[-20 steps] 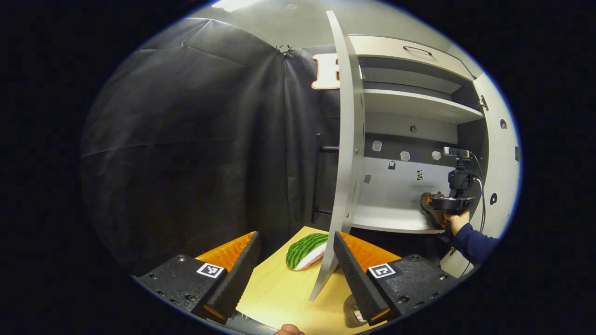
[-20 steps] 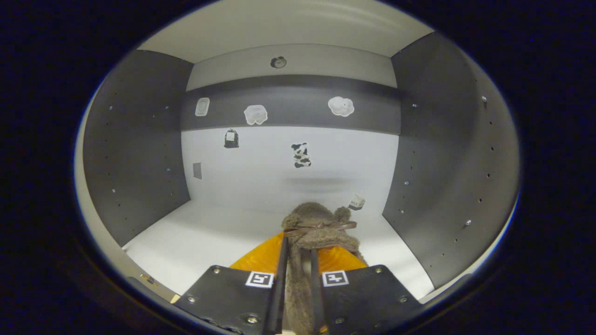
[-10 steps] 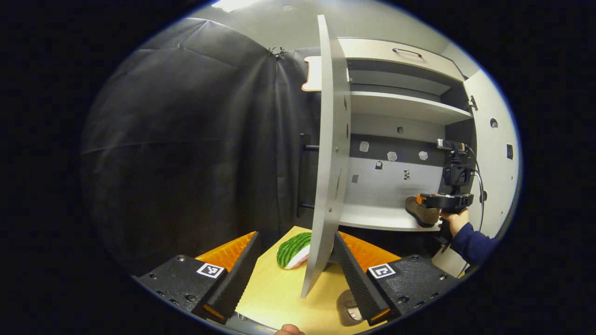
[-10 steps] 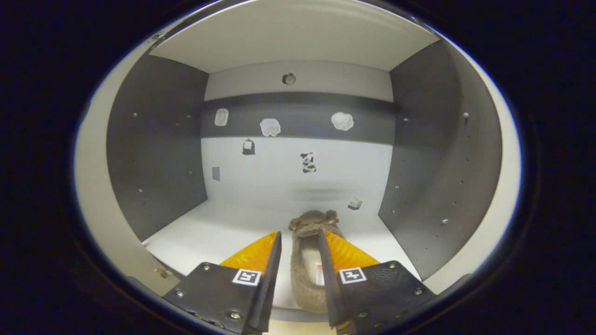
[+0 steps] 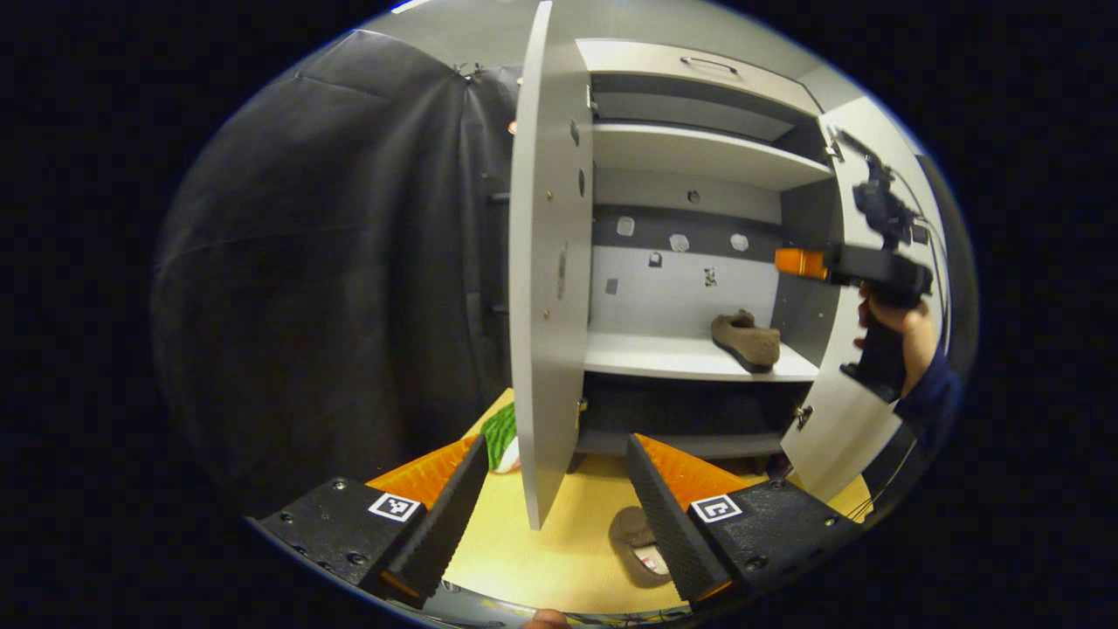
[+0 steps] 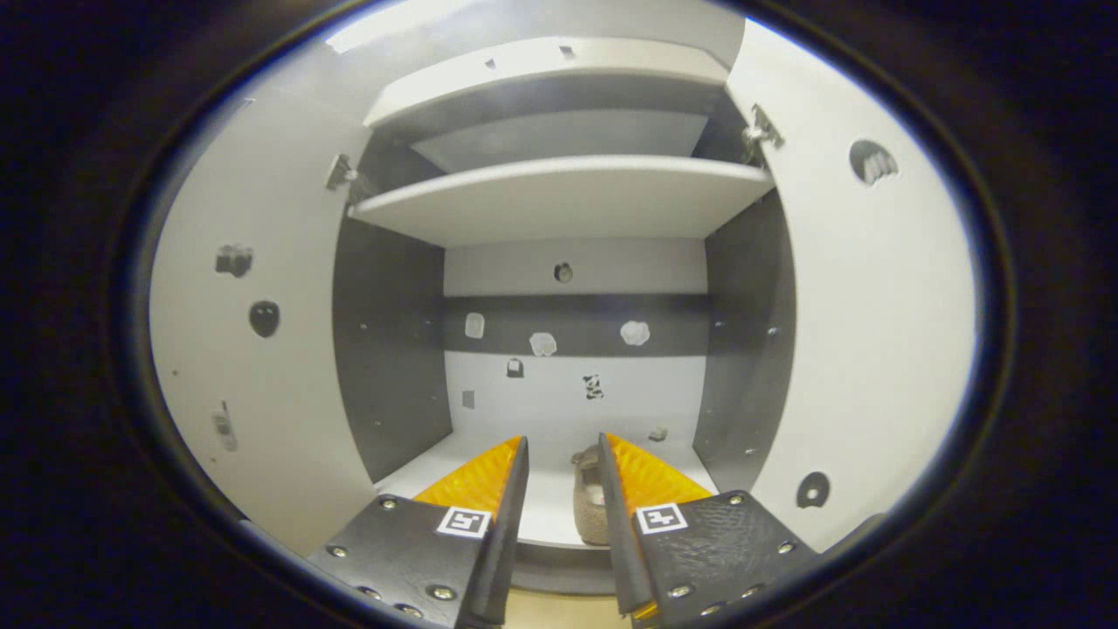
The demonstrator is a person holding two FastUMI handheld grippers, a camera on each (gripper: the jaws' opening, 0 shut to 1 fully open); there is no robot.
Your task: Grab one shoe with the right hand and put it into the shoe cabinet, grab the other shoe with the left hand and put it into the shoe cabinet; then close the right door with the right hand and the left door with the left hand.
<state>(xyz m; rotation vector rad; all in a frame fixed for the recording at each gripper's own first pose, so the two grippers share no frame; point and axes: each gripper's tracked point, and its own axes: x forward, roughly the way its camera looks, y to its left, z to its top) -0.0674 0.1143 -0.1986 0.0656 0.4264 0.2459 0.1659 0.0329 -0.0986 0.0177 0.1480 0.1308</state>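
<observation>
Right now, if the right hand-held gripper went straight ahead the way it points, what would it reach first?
Probably the brown shoe on the cabinet shelf, which sits between the open right hand-held gripper fingers' line of travel. Depth is unclear.

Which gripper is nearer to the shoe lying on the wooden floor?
Left. The left gripper hangs open just above the floor shoe; the right gripper is up by the cabinet shelf.
</observation>
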